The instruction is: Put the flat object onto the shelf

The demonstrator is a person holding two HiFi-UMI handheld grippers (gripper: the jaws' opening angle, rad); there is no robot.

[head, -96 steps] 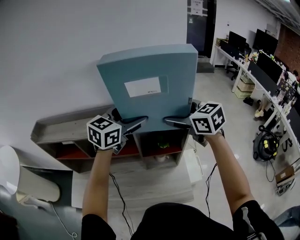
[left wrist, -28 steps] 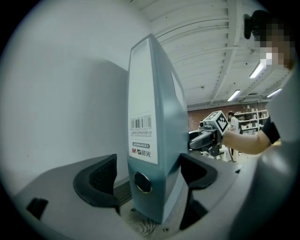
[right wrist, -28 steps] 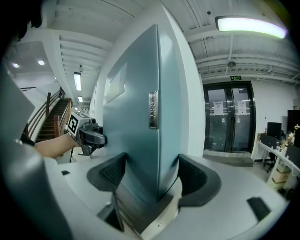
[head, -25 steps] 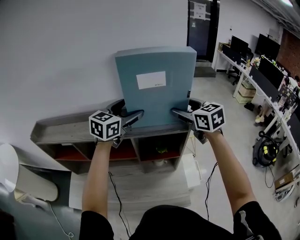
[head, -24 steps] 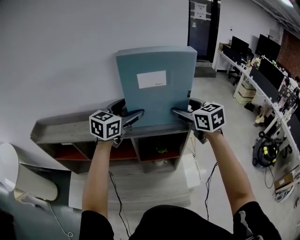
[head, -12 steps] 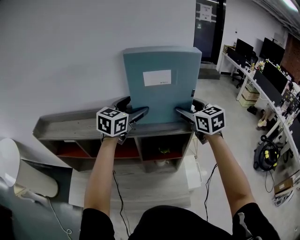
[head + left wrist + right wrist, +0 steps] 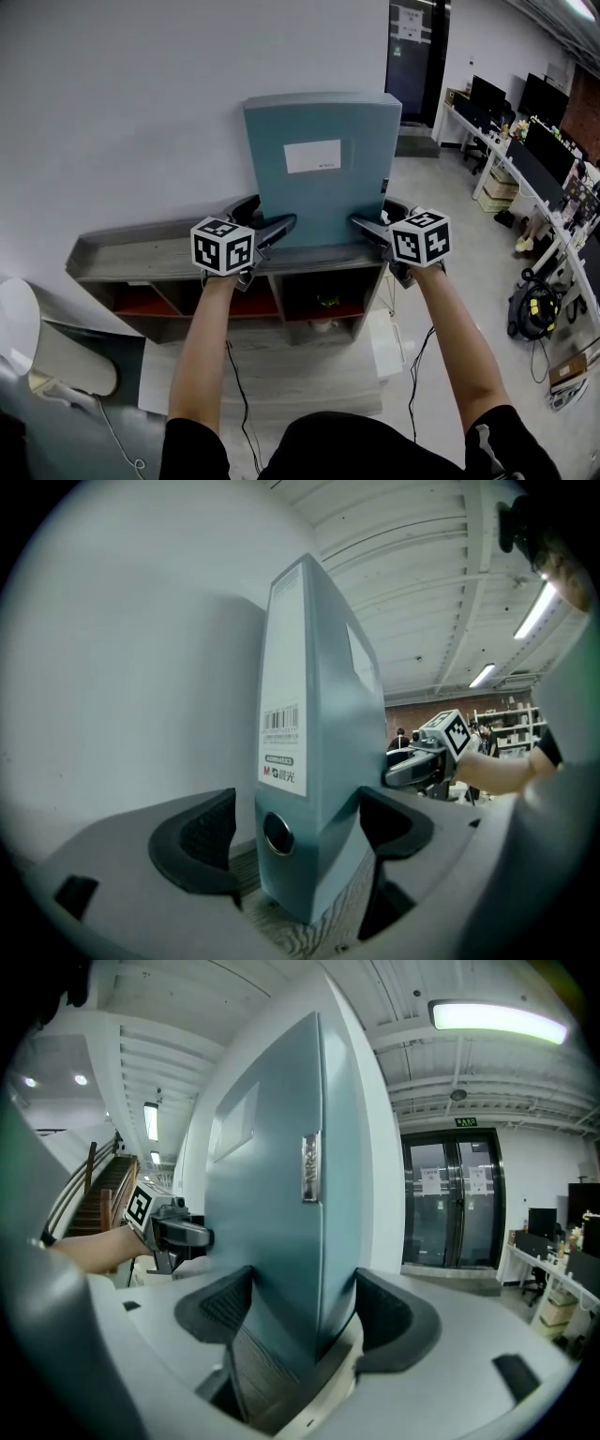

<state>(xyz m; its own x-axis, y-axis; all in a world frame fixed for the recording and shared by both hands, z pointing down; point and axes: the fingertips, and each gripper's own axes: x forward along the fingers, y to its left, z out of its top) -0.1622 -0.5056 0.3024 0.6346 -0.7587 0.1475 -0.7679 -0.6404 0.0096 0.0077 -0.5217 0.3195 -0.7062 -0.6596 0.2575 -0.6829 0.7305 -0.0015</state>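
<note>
The flat object is a grey-blue binder (image 7: pixel 319 169) with a white label. It stands upright on the top board of a low grey shelf (image 7: pixel 141 253), close to the white wall. My left gripper (image 7: pixel 267 214) straddles its lower left corner. In the left gripper view (image 7: pixel 300 827) one pad meets the binder's spine (image 7: pixel 309 742) and the other stands a little off it. My right gripper (image 7: pixel 378 214) is at the lower right corner, and in the right gripper view (image 7: pixel 305 1307) both pads lie against the binder (image 7: pixel 272 1194).
The shelf has open compartments (image 7: pixel 319 300) below, with small items inside. A white rounded object (image 7: pixel 37 356) sits at the lower left. Cables (image 7: pixel 234 394) trail over the floor. Desks with monitors (image 7: pixel 544 141) line the right, and a dark door (image 7: pixel 412 37) is at the back.
Since the earliest frame the binder has gone from tilted to upright and stands on the shelf top. Over the last second the grippers and the binder have hardly moved.
</note>
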